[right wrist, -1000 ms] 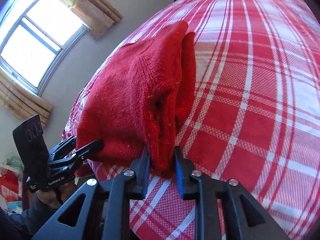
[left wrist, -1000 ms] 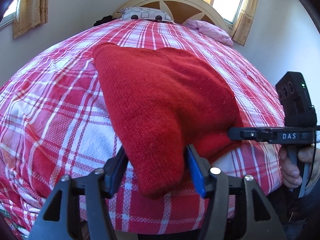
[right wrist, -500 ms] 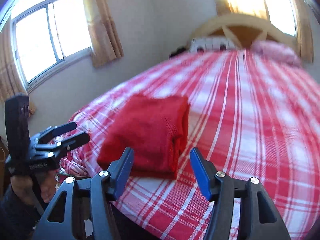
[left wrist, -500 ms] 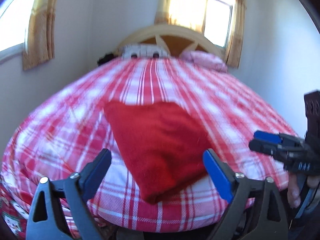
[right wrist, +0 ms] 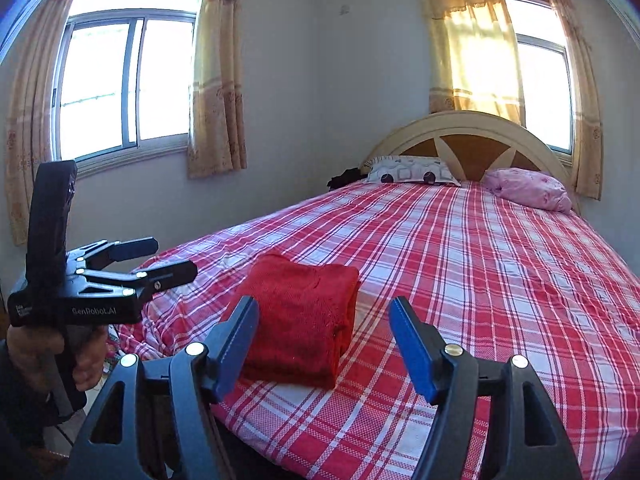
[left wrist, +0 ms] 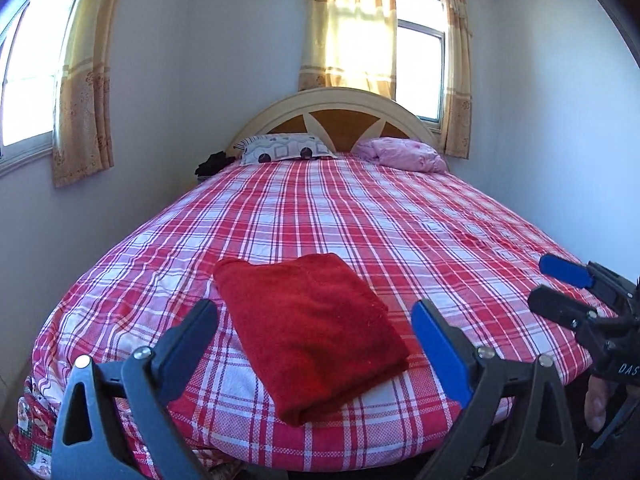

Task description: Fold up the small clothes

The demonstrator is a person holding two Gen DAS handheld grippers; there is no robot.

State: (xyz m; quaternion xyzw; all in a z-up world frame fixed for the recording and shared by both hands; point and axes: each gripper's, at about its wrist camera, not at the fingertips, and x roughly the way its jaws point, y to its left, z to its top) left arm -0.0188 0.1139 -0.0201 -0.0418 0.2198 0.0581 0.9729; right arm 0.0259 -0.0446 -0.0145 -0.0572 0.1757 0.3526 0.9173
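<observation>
Both grippers hang clear of the folded red sweater (left wrist: 310, 328) on the bed (left wrist: 400, 220): left gripper (left wrist: 316, 332) jaws open; right gripper (right wrist: 320, 340) jaws opening, empty.

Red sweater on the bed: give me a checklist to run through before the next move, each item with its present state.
1. Red sweater folded into a compact rectangle: ok.
2. Sweater resting flat on the plaid bedspread, near the foot edge: ok.
3. Left gripper clear of the cloth, nothing between its jaws: ok.
4. Right gripper clear of the cloth, jaws opening, nothing between them: ok.
5. Another small garment ready to fold: cannot tell; none is plainly visible.
</observation>
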